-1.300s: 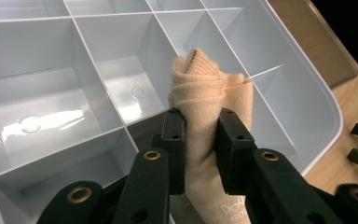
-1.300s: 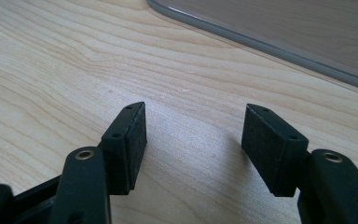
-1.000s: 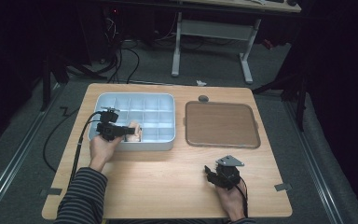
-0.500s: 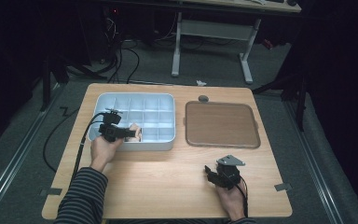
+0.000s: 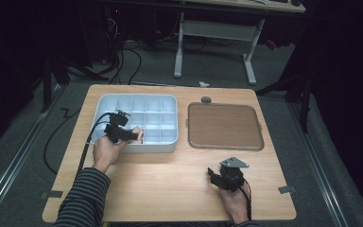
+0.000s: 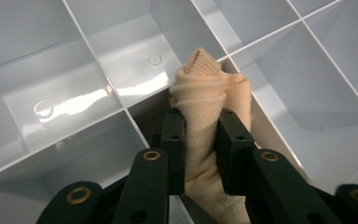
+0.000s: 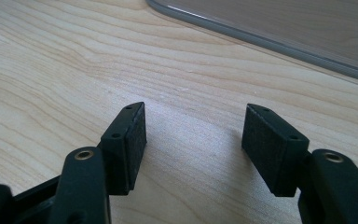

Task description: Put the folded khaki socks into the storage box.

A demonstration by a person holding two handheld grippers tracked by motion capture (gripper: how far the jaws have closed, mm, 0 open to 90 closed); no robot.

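Observation:
A rolled beige cloth [image 6: 205,98] is pinched between the two black jaws of my left gripper [image 6: 200,135]. It hangs over the dividers of a pale compartment box [image 6: 98,88]. From above, the left gripper [image 5: 131,134] holds the beige cloth [image 5: 140,135] above the front row of the compartment box [image 5: 168,101], near its middle. My right gripper [image 5: 212,174] rests low over the bare wood at the front right of the table. Its jaws stand open, with nothing but tabletop between the pads [image 7: 133,144].
A flat brown tray [image 5: 224,126] with a grey rim lies right of the box, and its rim [image 7: 261,37] runs across the top of the right gripper view. A small dark round thing [image 5: 206,100] sits behind the tray. Cables trail off the table's left side.
The left hand has shifted slightly over the box's front row with the cloth still gripped. The right hand has stayed put.

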